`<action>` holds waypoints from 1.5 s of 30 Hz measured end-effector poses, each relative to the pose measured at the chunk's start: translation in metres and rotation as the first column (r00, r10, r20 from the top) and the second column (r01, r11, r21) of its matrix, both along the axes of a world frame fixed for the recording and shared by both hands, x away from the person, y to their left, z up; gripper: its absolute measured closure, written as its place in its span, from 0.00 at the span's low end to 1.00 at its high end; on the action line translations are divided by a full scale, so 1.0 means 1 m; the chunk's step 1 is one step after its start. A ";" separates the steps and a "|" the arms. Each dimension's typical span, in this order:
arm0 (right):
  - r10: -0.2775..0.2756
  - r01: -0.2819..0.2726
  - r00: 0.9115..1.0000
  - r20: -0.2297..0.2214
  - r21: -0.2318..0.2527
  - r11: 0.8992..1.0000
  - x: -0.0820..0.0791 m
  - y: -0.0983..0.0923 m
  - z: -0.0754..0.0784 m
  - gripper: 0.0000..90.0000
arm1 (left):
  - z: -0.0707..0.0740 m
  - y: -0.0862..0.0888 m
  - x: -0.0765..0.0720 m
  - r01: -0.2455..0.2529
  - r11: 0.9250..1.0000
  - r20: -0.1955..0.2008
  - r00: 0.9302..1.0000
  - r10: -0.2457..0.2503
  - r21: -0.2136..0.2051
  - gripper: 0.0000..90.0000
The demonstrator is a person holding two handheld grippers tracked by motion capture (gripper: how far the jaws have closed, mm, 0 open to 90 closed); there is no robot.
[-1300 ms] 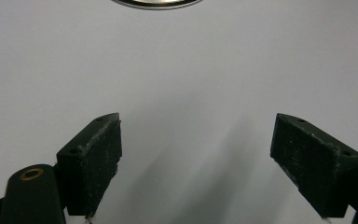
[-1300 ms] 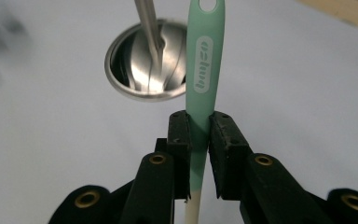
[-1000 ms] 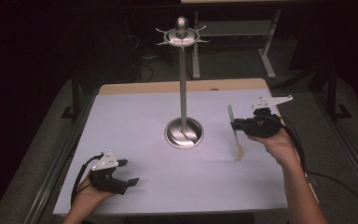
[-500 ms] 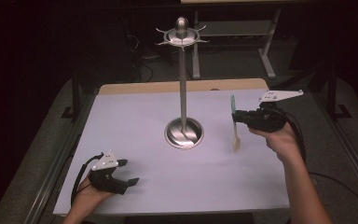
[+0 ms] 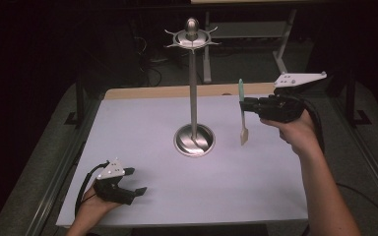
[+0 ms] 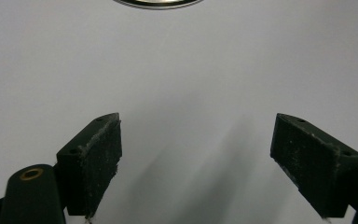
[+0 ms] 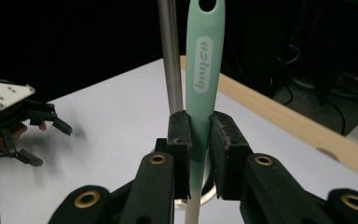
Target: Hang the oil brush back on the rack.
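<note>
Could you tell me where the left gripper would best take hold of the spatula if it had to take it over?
Probably the cream lower shaft of the spatula, below the right gripper, coming from the stand side. It hangs upright, hole end up, and the green handle is already clamped. The left gripper is open.

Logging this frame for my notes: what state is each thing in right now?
Spatula: upright, green handle up, clamped, clear of the table.
Right gripper: jaws shut on the spatula's handle.
Left gripper: jaws open, nothing between them, low over the table.
Utensil stand: upright on the table, hooks bare.
Table: white cover flat.
</note>
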State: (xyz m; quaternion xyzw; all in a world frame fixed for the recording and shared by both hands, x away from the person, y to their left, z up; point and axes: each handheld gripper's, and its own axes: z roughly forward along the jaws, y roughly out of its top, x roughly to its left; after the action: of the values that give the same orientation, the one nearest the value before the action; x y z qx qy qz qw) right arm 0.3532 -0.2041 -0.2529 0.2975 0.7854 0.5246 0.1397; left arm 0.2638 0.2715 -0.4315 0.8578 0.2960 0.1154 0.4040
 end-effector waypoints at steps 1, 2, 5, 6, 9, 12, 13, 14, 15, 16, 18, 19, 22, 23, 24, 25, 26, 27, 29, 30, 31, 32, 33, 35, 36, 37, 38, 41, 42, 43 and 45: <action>0.003 -0.003 1.000 0.005 0.000 1.000 0.000 0.002 0.003 0.87 | 0.000 0.000 0.000 0.000 1.000 0.001 1.000 0.000 0.000 0.18; 0.007 -0.007 1.000 0.013 -0.005 1.000 0.001 0.003 0.007 0.87 | 0.000 0.000 0.000 0.001 1.000 0.002 1.000 -0.001 0.000 0.18; 0.016 -0.016 0.999 0.030 -0.003 1.000 0.005 0.008 0.017 0.87 | 0.000 0.000 0.000 0.001 1.000 0.002 1.000 -0.001 0.000 0.18; 0.018 -0.018 0.999 0.030 -0.001 1.000 0.006 0.008 0.020 0.87 | 0.000 0.000 0.000 0.000 1.000 0.003 1.000 0.000 -0.001 0.18; 0.026 -0.026 0.998 0.049 0.012 1.000 0.007 0.011 0.029 0.87 | 0.000 0.000 0.000 0.001 1.000 0.001 1.000 -0.001 0.000 0.18; 0.045 -0.047 0.997 0.070 0.019 0.999 0.008 0.015 0.037 0.87 | 0.000 0.000 0.000 0.002 1.000 -0.002 1.000 -0.002 0.001 0.18; 0.048 -0.050 0.996 0.076 0.020 0.999 0.009 0.017 0.040 0.87 | 0.000 0.000 0.000 0.001 1.000 -0.004 1.000 -0.001 0.000 0.18; 0.051 -0.053 0.996 0.078 0.022 0.998 0.010 0.018 0.043 0.87 | 0.000 0.000 -0.001 0.001 1.000 -0.004 1.000 -0.001 0.000 0.18; 0.055 -0.058 0.995 0.082 0.023 0.998 0.011 0.018 0.046 0.87 | 0.000 -0.001 -0.001 0.001 1.000 -0.004 1.000 -0.001 0.001 0.18; 0.056 -0.058 0.995 0.087 0.025 0.998 0.012 0.019 0.048 0.87 | 0.000 0.000 -0.001 0.001 1.000 -0.003 1.000 -0.001 0.002 0.18; 0.063 -0.066 0.994 0.091 0.028 0.997 0.015 0.020 0.053 0.87 | 0.000 0.000 -0.001 0.002 1.000 -0.002 1.000 -0.002 0.002 0.18; 0.067 -0.070 0.993 0.093 0.035 0.997 0.017 0.021 0.055 0.87 | 0.001 0.000 -0.001 0.002 1.000 -0.001 1.000 -0.002 0.003 0.18; 0.076 -0.080 0.992 0.096 0.040 0.996 0.020 0.023 0.061 0.87 | 0.001 0.000 -0.001 0.001 1.000 0.001 1.000 -0.001 0.003 0.18; 0.079 -0.083 0.992 0.095 0.044 0.996 0.021 0.024 0.062 0.87 | 0.001 0.000 -0.001 0.001 1.000 0.000 1.000 -0.001 0.003 0.18; 0.082 -0.087 0.992 0.097 0.050 0.995 0.022 0.024 0.064 0.87 | 0.001 0.000 -0.001 0.001 1.000 0.001 1.000 -0.001 0.004 0.18; 0.086 -0.091 0.992 0.094 0.053 0.994 0.023 0.025 0.066 0.87 | 0.001 0.001 -0.001 0.002 1.000 -0.003 1.000 -0.002 0.006 0.18; 0.086 -0.092 0.992 0.096 0.050 0.995 0.023 0.026 0.068 0.87 | 0.001 0.001 -0.001 0.002 1.000 -0.004 1.000 -0.002 0.007 0.18; 0.087 -0.093 0.991 0.098 0.050 0.994 0.024 0.027 0.069 0.87 | 0.001 0.001 -0.001 0.002 1.000 -0.004 1.000 -0.002 0.007 0.18; 0.089 -0.094 0.991 0.098 0.046 0.995 0.026 0.028 0.071 0.87 | 0.001 0.001 -0.001 0.000 1.000 -0.002 1.000 0.000 0.005 0.18; 0.087 -0.092 0.991 0.097 0.047 0.995 0.026 0.029 0.072 0.87 | 0.001 0.001 -0.001 -0.001 1.000 -0.002 1.000 0.001 0.005 0.18; 0.087 -0.092 0.991 0.097 0.047 0.995 0.026 0.029 0.073 0.87 | 0.001 0.001 -0.001 0.003 1.000 -0.001 1.000 -0.003 0.010 0.18; 0.087 -0.092 0.991 0.099 0.047 0.995 0.027 0.030 0.074 0.87 | 0.001 0.001 -0.001 0.002 1.000 -0.003 1.000 -0.002 0.009 0.18; 0.086 -0.091 0.992 0.095 0.043 0.995 0.028 0.030 0.074 0.87 | 0.001 0.001 -0.001 0.001 1.000 -0.003 1.000 -0.001 0.009 0.18; 0.090 -0.095 0.991 0.095 0.040 0.995 0.029 0.032 0.074 0.87 | 0.001 0.001 -0.001 0.001 1.000 -0.003 1.000 -0.001 0.008 0.18; 0.092 -0.097 0.991 0.093 0.042 0.994 0.029 0.033 0.075 0.87 | 0.001 0.001 -0.001 0.001 1.000 -0.003 1.000 -0.001 0.008 0.18; 0.094 -0.098 0.991 0.095 0.040 0.994 0.029 0.033 0.075 0.87 | 0.001 0.001 -0.001 0.002 1.000 -0.004 1.000 -0.002 0.008 0.18; 0.092 -0.096 0.991 0.096 0.037 0.995 0.029 0.034 0.076 0.87 | 0.001 0.001 -0.001 0.000 1.000 -0.003 1.000 0.000 0.005 0.18; 0.094 -0.097 0.991 0.098 0.032 0.995 0.030 0.036 0.077 0.87 | 0.001 0.001 -0.001 -0.001 1.000 -0.001 1.000 0.001 0.003 0.18; 0.091 -0.095 0.991 0.098 0.031 0.995 0.030 0.037 0.078 0.87 | 0.001 0.001 -0.001 -0.003 1.000 -0.003 1.000 0.003 0.001 0.18; 0.092 -0.095 0.991 0.096 0.029 0.995 0.030 0.037 0.078 0.87 | 0.001 0.001 -0.001 -0.003 1.000 -0.002 1.000 0.003 0.001 0.18; 0.092 -0.094 0.991 0.095 0.025 0.995 0.031 0.038 0.079 0.87 | 0.001 0.001 -0.001 -0.004 1.000 -0.003 1.000 0.004 0.000 0.18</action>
State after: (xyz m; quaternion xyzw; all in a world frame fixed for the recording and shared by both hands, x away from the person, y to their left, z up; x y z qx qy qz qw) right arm 0.3843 -0.1659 -0.1741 0.2376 0.7830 0.5556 0.1475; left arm 0.2625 0.2729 -0.4309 0.8574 0.2984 0.1146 0.4034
